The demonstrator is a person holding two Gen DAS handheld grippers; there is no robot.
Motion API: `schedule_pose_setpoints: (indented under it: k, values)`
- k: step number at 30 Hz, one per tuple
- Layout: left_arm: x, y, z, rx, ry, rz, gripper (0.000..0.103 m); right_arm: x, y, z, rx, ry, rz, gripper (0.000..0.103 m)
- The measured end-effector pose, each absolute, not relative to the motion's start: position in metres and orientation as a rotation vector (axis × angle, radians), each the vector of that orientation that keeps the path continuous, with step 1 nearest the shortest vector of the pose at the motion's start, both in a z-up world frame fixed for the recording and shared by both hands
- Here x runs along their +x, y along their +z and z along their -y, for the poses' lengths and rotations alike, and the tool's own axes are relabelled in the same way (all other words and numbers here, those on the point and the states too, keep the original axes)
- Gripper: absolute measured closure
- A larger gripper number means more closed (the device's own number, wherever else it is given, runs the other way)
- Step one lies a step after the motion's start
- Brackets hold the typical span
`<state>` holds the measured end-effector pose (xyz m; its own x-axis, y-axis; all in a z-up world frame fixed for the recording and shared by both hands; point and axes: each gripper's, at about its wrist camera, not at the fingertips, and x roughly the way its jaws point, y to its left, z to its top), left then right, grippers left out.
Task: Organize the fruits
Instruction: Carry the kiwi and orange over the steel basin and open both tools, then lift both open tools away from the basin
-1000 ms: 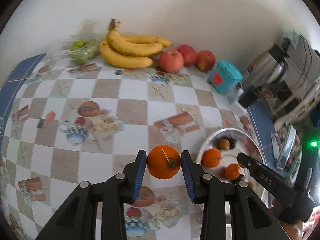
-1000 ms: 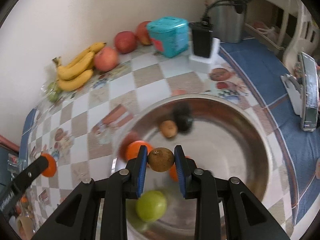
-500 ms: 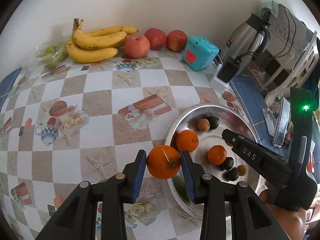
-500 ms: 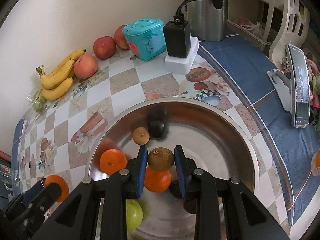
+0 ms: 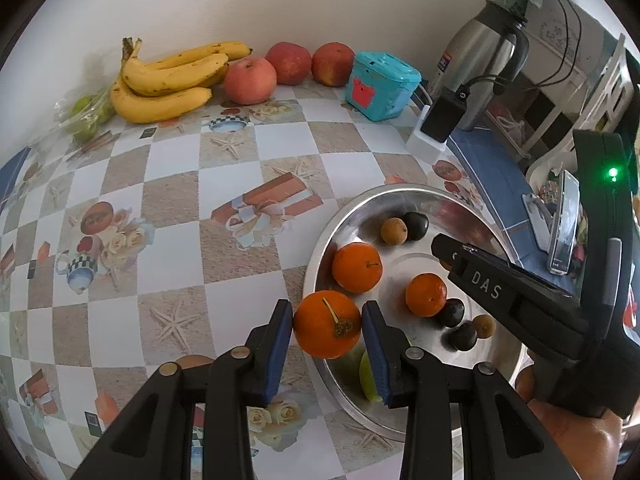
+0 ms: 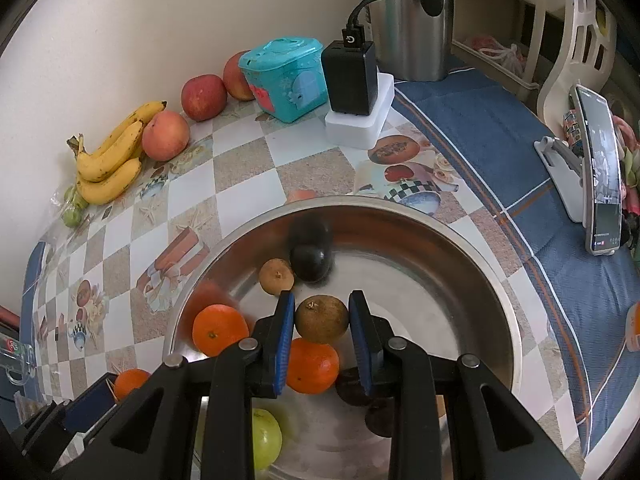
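My left gripper (image 5: 327, 330) is shut on an orange (image 5: 326, 328) with a stem, held over the near left rim of the steel bowl (image 5: 400, 194). My right gripper (image 6: 322, 320) is shut on a small brown fruit (image 6: 322, 319) above the middle of the bowl (image 6: 460, 236). In the bowl lie two oranges (image 5: 357, 267) (image 5: 426, 294), several small dark and brown fruits (image 5: 416, 225) and a green fruit (image 6: 266, 438). The right gripper also shows in the left wrist view (image 5: 444, 246).
Bananas (image 5: 164, 80), three apples (image 5: 250, 80) and bagged green fruit (image 5: 86, 114) line the back wall. A teal box (image 5: 380, 86), a black charger on a white block (image 5: 442, 118) and a steel kettle (image 5: 484, 64) stand behind the bowl. A phone on a stand (image 6: 600, 172) is at right.
My left gripper has carried the orange right, from over the tablecloth to the bowl's rim. My right gripper with the brown fruit has moved further in over the bowl.
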<state>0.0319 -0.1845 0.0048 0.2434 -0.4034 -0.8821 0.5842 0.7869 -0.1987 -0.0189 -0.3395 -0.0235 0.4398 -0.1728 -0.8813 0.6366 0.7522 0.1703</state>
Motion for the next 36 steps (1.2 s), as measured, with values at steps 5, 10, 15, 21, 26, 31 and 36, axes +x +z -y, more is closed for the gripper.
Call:
schedule_pose_setpoints:
  k: [5,10,15,21,26,31,36]
  values:
    - [0.031,0.005,0.185,0.184,-0.686,-1.135,0.063,-0.018,-0.025,0.339,0.526,-0.529,-1.004,0.074]
    - [0.033,0.005,0.184,0.184,-0.676,-1.139,0.061,-0.016,-0.024,0.338,0.52,-0.522,-1.004,0.072]
    - [0.039,0.003,0.177,0.161,-0.646,-1.153,0.057,-0.015,-0.024,0.338,0.515,-0.52,-1.01,0.068]
    - [0.055,-0.005,0.159,0.122,-0.521,-1.185,0.04,-0.012,-0.024,0.334,0.509,-0.499,-1.024,0.051]
    - [0.073,-0.018,0.132,0.088,-0.356,-1.231,0.038,-0.008,-0.025,0.327,0.492,-0.482,-1.044,0.05]
    - [0.086,-0.023,0.104,0.019,-0.252,-1.25,0.036,-0.002,-0.022,0.315,0.469,-0.435,-1.054,0.05]
    - [0.093,-0.023,0.091,-0.017,-0.209,-1.251,0.032,0.004,-0.018,0.303,0.443,-0.392,-1.059,0.05]
